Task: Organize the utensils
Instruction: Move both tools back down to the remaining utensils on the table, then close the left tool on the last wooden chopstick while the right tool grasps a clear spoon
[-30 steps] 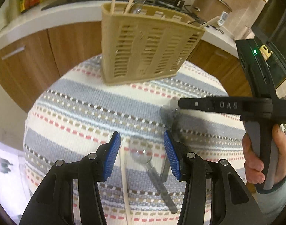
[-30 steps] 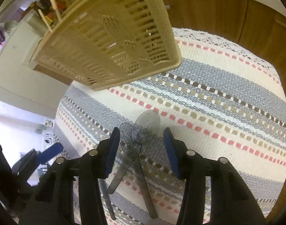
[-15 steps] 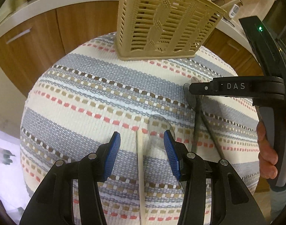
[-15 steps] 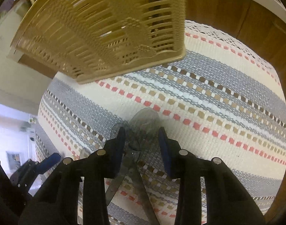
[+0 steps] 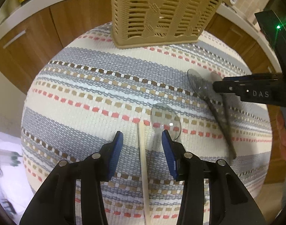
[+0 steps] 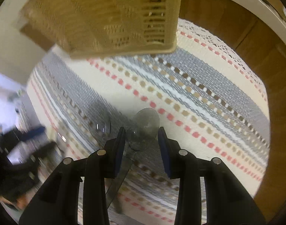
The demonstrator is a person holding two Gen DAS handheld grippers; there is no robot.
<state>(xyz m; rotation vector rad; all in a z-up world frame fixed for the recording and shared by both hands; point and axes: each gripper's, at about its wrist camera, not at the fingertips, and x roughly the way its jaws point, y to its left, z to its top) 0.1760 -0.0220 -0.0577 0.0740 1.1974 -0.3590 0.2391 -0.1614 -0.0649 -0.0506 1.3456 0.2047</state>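
Note:
A tan slotted utensil basket (image 5: 161,13) stands at the far side of the striped cloth; it also shows in the right wrist view (image 6: 109,16). My left gripper (image 5: 143,140) is open, low over the cloth, with a wooden chopstick (image 5: 143,165) between its fingers and a clear plastic spoon (image 5: 166,121) by the right finger. My right gripper (image 6: 141,136) is open and straddles two smoky clear spoons (image 6: 146,123), crossed on the cloth. In the left wrist view these spoons (image 5: 216,110) lie under the right gripper's finger (image 5: 242,90).
The round table carries a striped woven cloth (image 5: 98,86). Wooden cabinets (image 5: 40,43) and a white counter edge curve behind it. Another clear spoon bowl (image 6: 102,125) lies left of my right gripper.
My left gripper moved forward and down over the chopstick and clear spoon. My right gripper lowered onto the two crossed spoons and narrowed its opening.

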